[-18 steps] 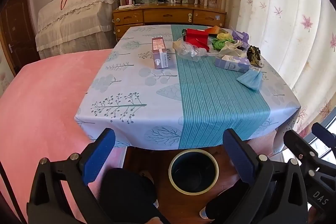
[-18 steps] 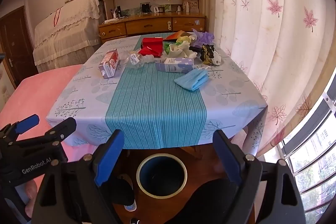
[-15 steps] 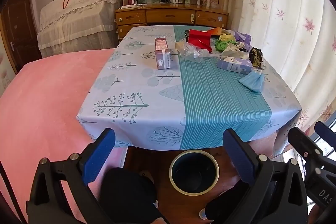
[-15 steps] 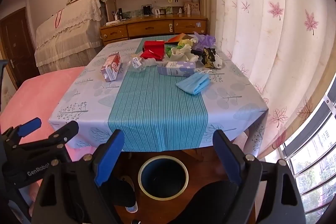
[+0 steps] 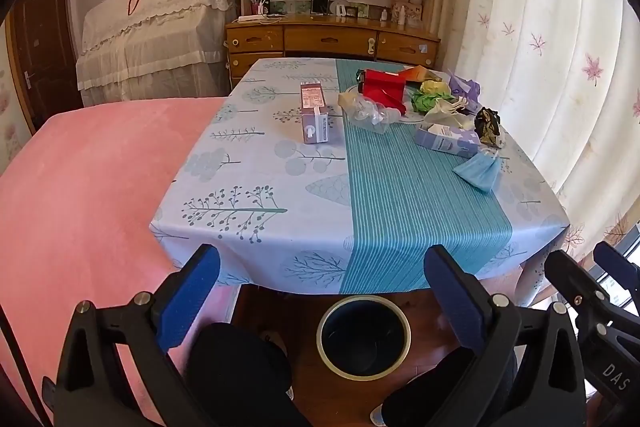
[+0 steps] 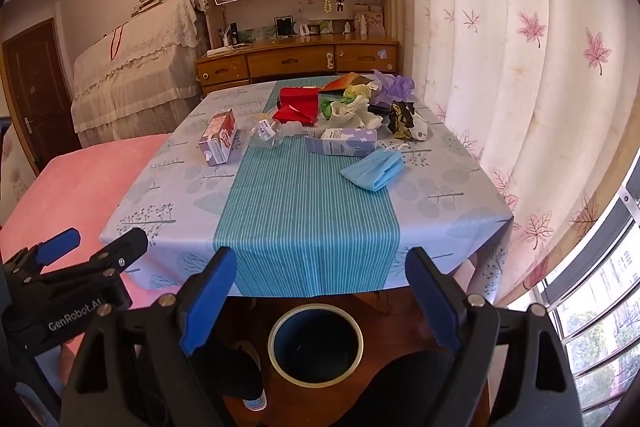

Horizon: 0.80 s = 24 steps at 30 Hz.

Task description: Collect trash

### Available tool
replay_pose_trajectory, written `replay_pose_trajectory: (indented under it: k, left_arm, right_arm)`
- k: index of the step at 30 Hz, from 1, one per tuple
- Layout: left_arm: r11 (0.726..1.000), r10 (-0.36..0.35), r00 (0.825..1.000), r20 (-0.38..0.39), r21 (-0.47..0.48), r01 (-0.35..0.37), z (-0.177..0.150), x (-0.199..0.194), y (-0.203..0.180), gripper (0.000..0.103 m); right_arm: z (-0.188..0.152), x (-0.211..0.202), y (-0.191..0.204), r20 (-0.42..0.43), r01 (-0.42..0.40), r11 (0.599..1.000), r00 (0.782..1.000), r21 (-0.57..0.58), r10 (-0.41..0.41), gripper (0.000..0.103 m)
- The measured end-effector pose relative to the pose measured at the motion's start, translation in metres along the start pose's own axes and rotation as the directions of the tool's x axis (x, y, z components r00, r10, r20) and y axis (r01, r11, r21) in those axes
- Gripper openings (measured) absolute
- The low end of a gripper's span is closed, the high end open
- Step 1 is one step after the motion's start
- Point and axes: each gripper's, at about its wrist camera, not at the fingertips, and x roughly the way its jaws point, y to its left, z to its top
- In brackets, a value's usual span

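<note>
Trash lies on the far right part of the table (image 5: 280, 211): a pink carton (image 5: 314, 115) (image 6: 219, 137), a crushed clear bottle (image 5: 370, 113) (image 6: 272, 131), red paper (image 5: 384, 89) (image 6: 298, 105), a lilac box (image 5: 446, 141) (image 6: 342, 141), a blue face mask (image 5: 478, 171) (image 6: 374, 169), a dark wrapper (image 5: 488, 125) (image 6: 404, 115) and crumpled green, white and purple pieces. A dark round bin (image 5: 364, 337) (image 6: 316, 343) stands on the floor in front of the table. My left gripper (image 5: 320, 291) and right gripper (image 6: 320, 287) hang open above the bin, nothing between their fingers.
A pink bed (image 5: 80, 187) lies left of the table. A flowered curtain (image 6: 500, 67) and a window (image 6: 600, 307) run along the right. Behind the table stand a wooden dresser (image 5: 332, 41) with bookshelves and a lace-covered piece of furniture (image 5: 152, 39). A person's dark legs show below the grippers.
Both views have shifted slightly, the table sitting a little lower in each. The grippers stay open and the trash has not moved.
</note>
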Motion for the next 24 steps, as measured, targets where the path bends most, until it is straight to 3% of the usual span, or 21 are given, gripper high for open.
replay_pose_trajectory:
  k: [16,24]
  left_arm:
    - [0.999,0.051,0.999,0.000,0.000,-0.051,-0.0019,-0.0015,-0.0015,0.096]
    - [0.999,0.039,0.999,-0.006,-0.002,-0.040,-0.0020,-0.0011,-0.0009,0.096]
  right_arm:
    - [0.0030,-0.0055,-0.0037,0.024,-0.024,1.000,0.999,0.004,0.024,0.087]
    - [0.0038,-0.0070,-0.0025,0.026,-0.037,0.999,0.999,0.008,0.037,0.087]
